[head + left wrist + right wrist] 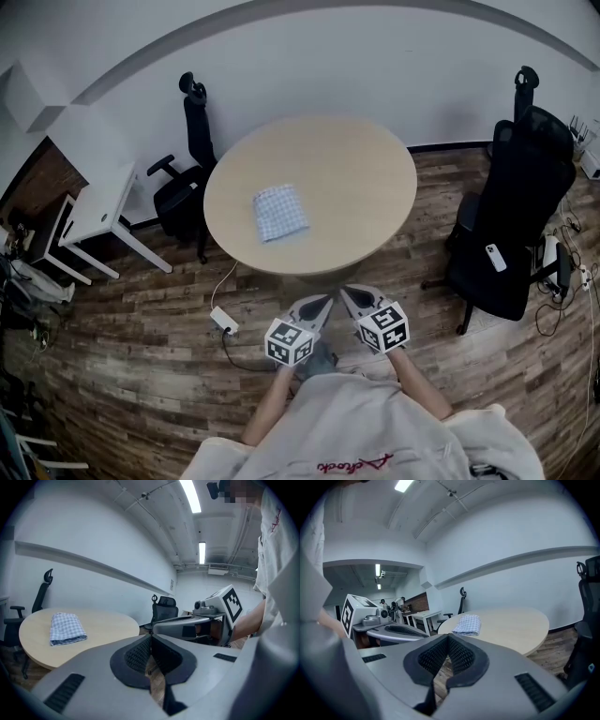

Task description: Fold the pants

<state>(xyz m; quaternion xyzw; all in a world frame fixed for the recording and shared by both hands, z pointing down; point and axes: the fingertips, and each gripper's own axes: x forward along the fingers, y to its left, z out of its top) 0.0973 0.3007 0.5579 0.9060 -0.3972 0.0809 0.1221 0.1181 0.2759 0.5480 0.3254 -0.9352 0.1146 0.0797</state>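
The pants [280, 212] are seen folded into a compact rectangle of blue-and-white check, lying flat on the round wooden bench [366, 178], left of its middle and well clear of every edge. Nothing else is carried by the bench.

Both tools are held on the near side of the bench, off its edge and above the wooden floor [141, 356], well apart from the pants. The left tool [325, 301] is seen with its jaws brought together at the tips; only floor shows through the slit behind the pads, and nothing is held. The right tool [346, 292] is closed in the same way and is likewise empty. The two are held just beside each other, tips angled toward one another and aimed at the bench (each marker cube sits close in front of the person's light shirt [356, 422]).

A black office chair [187, 169] is placed at the far left of the bench, and a second black chair [511, 225], with a small white object on its seat, at the right. A white desk [98, 211] is set further left, by the wall. A white cable with a small box [223, 321] lies on the floor near the bench's left edge.
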